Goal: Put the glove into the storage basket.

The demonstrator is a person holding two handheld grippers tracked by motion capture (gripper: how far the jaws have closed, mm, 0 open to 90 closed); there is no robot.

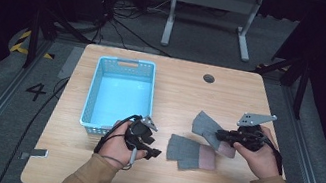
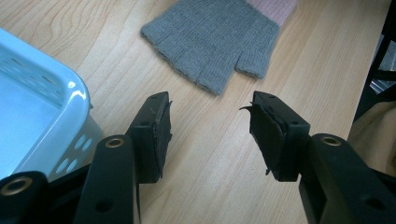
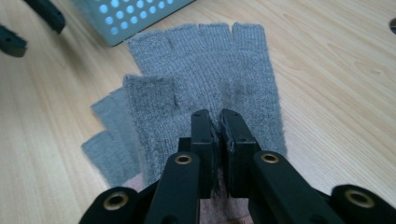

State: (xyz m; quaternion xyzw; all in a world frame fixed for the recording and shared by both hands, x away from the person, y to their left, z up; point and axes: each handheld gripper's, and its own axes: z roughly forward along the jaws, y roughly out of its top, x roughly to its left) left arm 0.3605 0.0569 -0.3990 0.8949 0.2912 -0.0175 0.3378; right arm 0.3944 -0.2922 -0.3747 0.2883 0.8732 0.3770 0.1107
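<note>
Here we hold one pair of tongs in each hand over the wooden tabletop [image 1: 176, 89], and we take the blue basket [image 1: 95, 90] as our landmark. Our left hand [image 1: 116, 147] sits just in front of the basket's near right corner, forearm coming up from the near edge, wrist turned so the left tongs [image 1: 152, 153] point away from the basket toward the near glove [image 1: 190, 153]. These tongs stand wide apart with nothing between them, short of the glove and not touching it. Our right hand [image 1: 259, 154] is well to the right of the basket, knuckles up, aiming the right tongs [image 1: 219, 134] back toward the basket. They are closed down on the far glove [image 1: 208, 127], which lies to the right of the basket, with the near glove beside it and a little closer to us.

The left gripper view gives what the high view cannot: the worn, ragged pads [image 2: 261, 135] on the open jaws, bare wood between them, the near glove [image 2: 215, 42] flat just ahead with its short fingers toward us and a pink cuff at its far end, and the basket's rounded corner [image 2: 70, 107] close at the side. The right gripper view shows the pinch itself: the right tongs [image 3: 219, 126] nipping a ridge of grey knit on the far glove [image 3: 210, 74], whose cut-off fingers point toward the basket's perforated wall [image 3: 126, 14], with the near glove's fingers [image 3: 107, 140] peeking from under its edge.
</note>
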